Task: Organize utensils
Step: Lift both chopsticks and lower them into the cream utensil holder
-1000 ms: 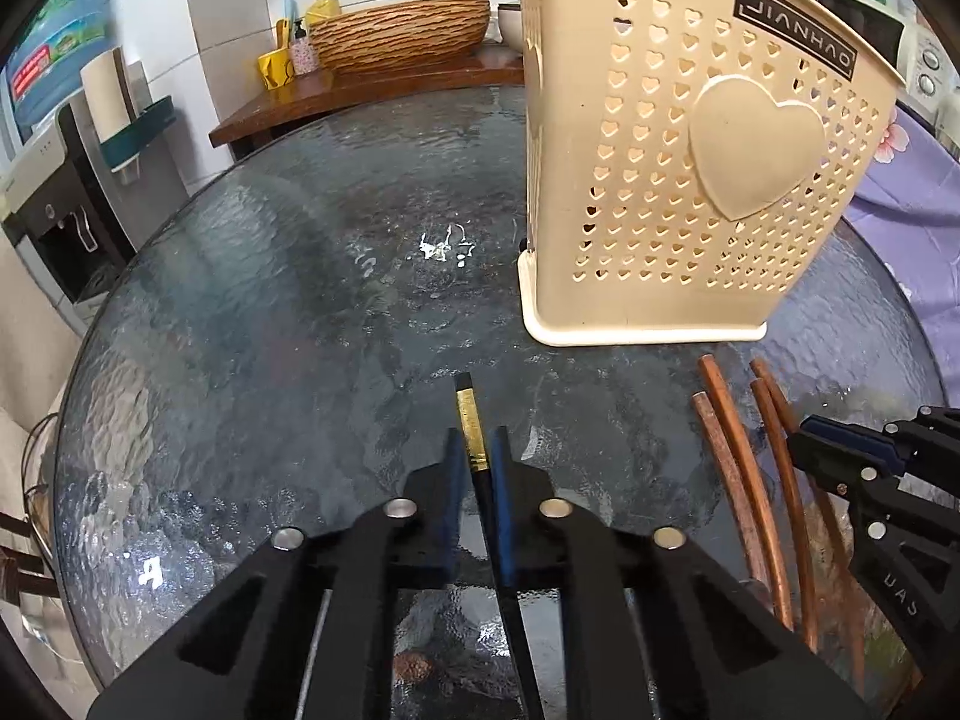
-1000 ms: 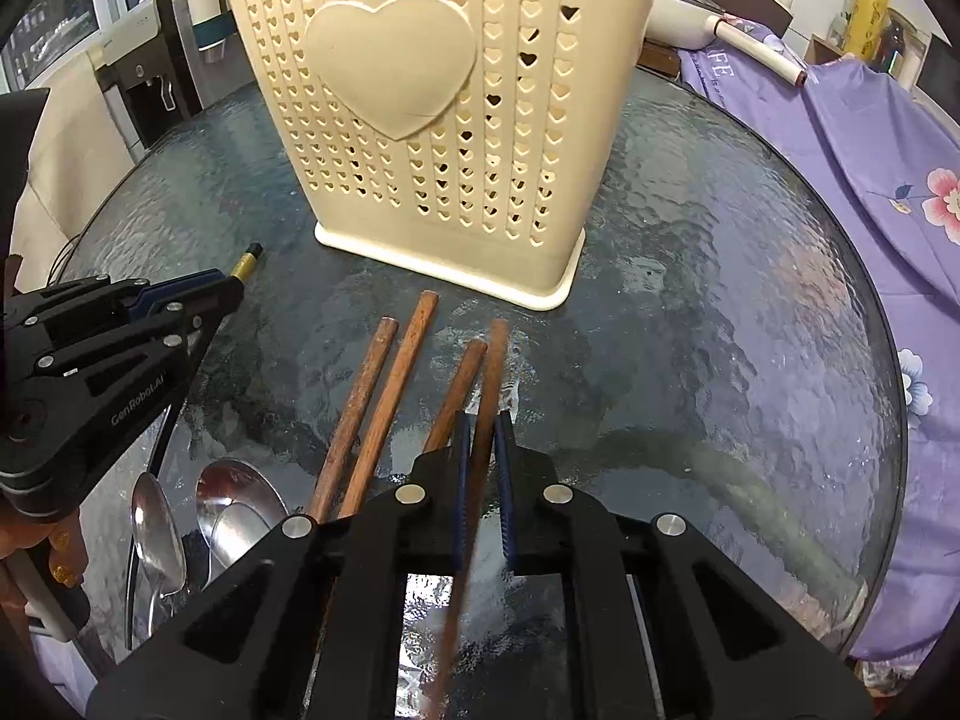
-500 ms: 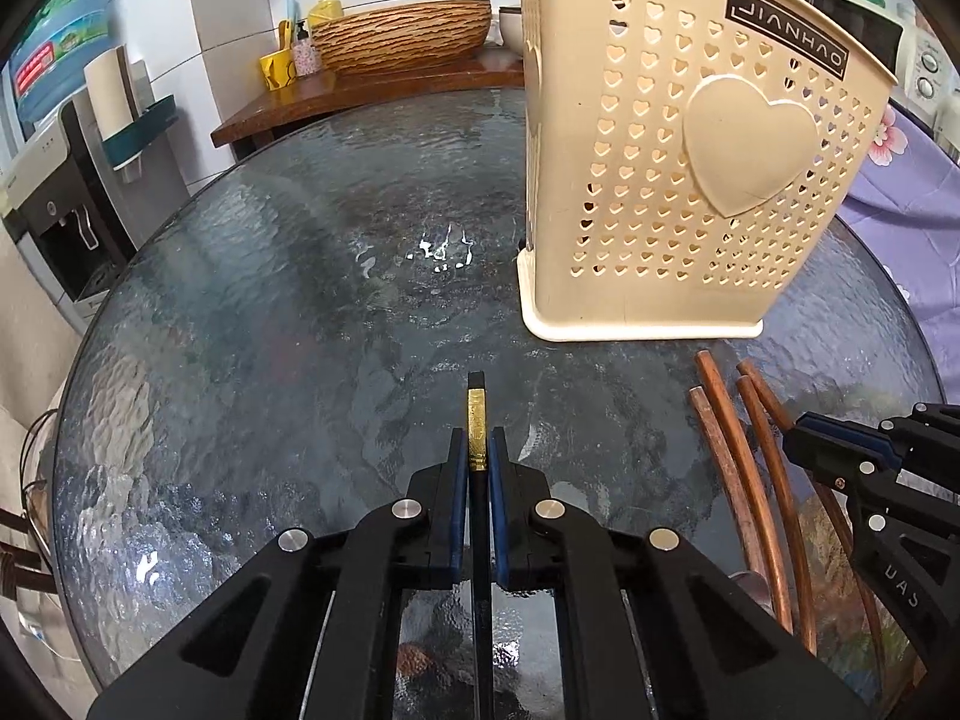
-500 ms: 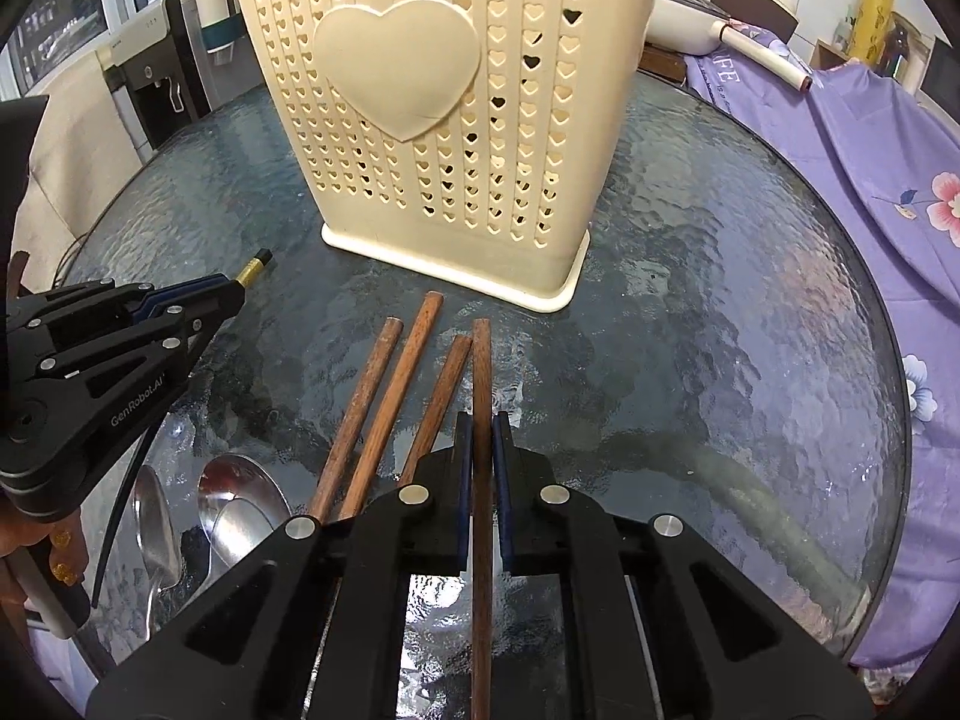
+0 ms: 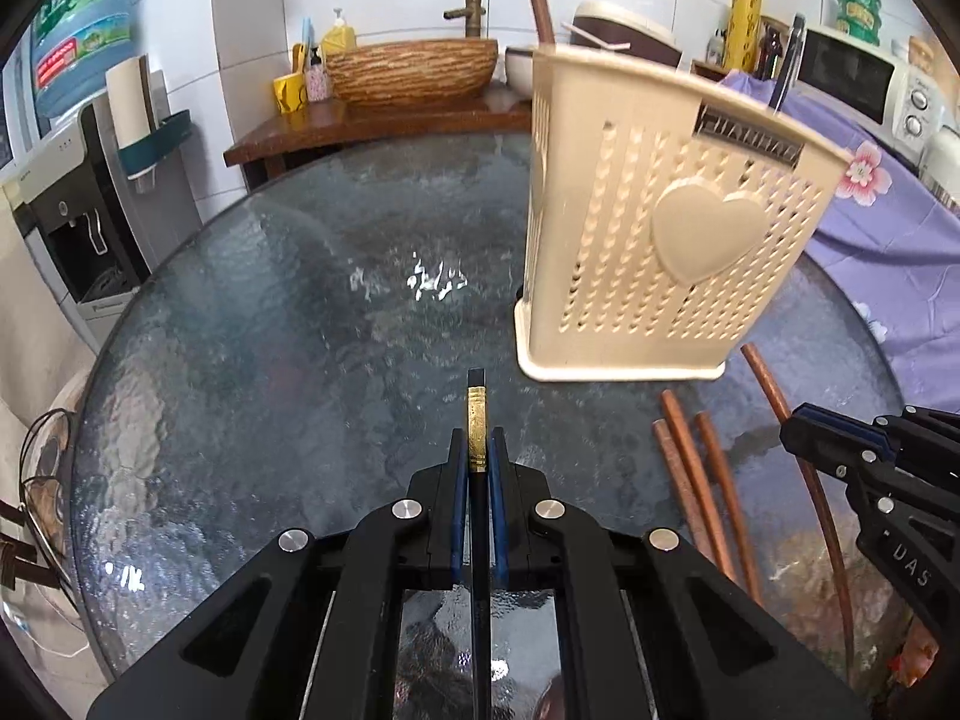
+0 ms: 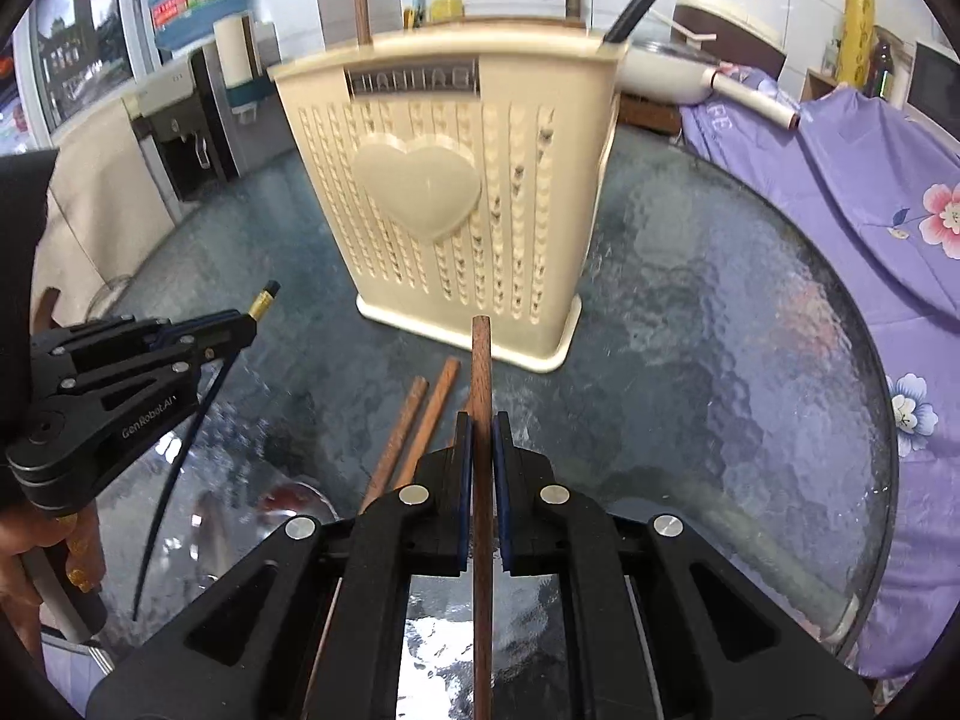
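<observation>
Left gripper [image 5: 478,462] clamped on a black chopstick [image 5: 477,414] with a gold band, lifted clear of the glass table [image 5: 270,360]. Right gripper [image 6: 482,444] pinching a brown wooden chopstick [image 6: 480,372], tip toward 12 o'clock. Dead ahead, blocking the way: cream utensil holder [image 6: 432,198] (one brown and one black stick standing in it). Three loose wooden chopsticks [image 5: 690,474] lying at 4 o'clock of the left gripper.

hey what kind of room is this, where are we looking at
Most likely a home kitchen or dining corner. A microwave sits on a counter, a water dispenser stands by the tiled wall, and a woven-look basin with a tap sits behind the round glass table.
</observation>
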Action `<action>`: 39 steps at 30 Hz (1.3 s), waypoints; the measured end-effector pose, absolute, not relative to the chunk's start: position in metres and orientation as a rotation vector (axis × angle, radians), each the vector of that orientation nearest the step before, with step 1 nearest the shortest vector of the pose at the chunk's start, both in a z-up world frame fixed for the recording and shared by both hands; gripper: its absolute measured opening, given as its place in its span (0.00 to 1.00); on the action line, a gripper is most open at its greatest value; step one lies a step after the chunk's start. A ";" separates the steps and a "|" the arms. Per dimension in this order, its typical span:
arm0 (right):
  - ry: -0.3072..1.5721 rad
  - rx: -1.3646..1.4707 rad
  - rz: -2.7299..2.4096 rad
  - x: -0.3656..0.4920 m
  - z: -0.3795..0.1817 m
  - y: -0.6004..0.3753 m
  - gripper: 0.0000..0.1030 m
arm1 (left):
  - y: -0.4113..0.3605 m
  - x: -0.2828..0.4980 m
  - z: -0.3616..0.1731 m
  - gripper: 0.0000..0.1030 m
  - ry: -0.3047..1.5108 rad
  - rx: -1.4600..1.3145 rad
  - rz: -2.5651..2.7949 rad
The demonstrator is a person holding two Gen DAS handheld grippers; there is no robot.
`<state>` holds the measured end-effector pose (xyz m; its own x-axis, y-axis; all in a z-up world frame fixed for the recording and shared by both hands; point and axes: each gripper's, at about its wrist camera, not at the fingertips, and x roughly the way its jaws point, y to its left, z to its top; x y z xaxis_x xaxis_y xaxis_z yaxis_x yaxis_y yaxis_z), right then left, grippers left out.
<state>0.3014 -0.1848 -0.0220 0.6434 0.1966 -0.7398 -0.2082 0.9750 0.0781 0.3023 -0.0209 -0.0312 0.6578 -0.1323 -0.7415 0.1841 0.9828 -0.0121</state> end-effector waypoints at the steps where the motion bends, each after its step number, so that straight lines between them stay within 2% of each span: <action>1: 0.829 -0.012 0.234 0.299 -0.017 -0.186 0.07 | -0.020 0.301 -0.028 0.07 0.827 0.063 -0.183; 21: 0.559 0.098 0.379 0.240 0.091 -0.209 0.07 | -0.015 0.253 0.060 0.07 0.624 -0.002 -0.297; 39: 0.485 0.061 0.409 0.218 0.125 -0.207 0.07 | -0.013 0.234 0.091 0.07 0.567 -0.035 -0.351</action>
